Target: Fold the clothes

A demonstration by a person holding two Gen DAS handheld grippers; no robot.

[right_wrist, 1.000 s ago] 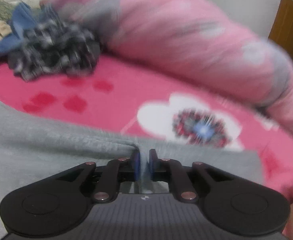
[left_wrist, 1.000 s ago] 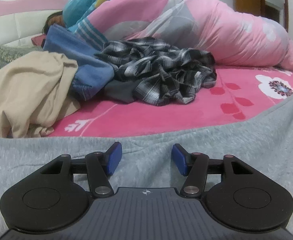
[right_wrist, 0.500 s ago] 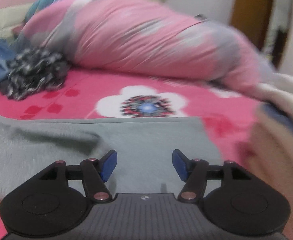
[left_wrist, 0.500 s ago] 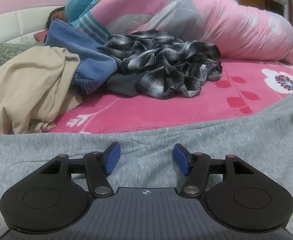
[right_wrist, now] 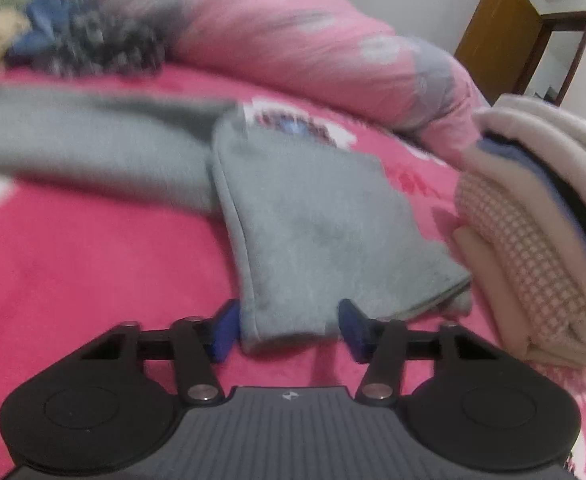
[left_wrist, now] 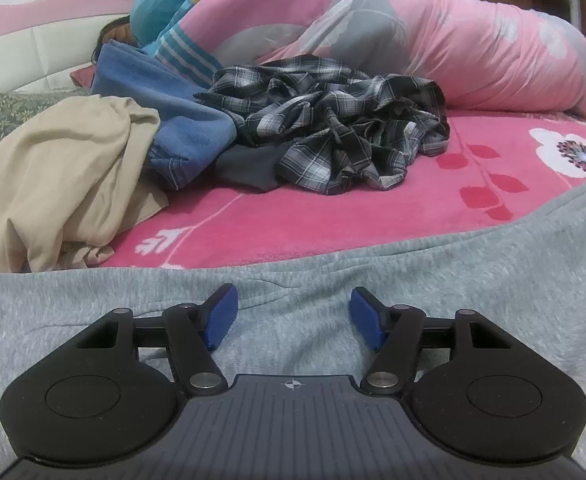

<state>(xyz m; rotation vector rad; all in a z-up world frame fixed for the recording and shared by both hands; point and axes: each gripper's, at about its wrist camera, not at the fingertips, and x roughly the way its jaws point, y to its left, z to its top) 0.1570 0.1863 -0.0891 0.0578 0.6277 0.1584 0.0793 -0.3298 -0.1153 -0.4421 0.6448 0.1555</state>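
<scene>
Right gripper (right_wrist: 287,330) swung to the sleeve end (right_wrist: 289,320) (between closing jaws).

Open pink bed (right_wrist: 93,260) lies lower left; a folded stack (right_wrist: 533,240) blocks the right edge, a quilt (right_wrist: 313,40) above.

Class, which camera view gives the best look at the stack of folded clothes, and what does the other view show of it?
The right wrist view shows it best: the stack of folded clothes sits at the right edge, its layers visible, a checked piece among them. The left wrist view shows none of it, only the unfolded pile and the grey garment.
</scene>
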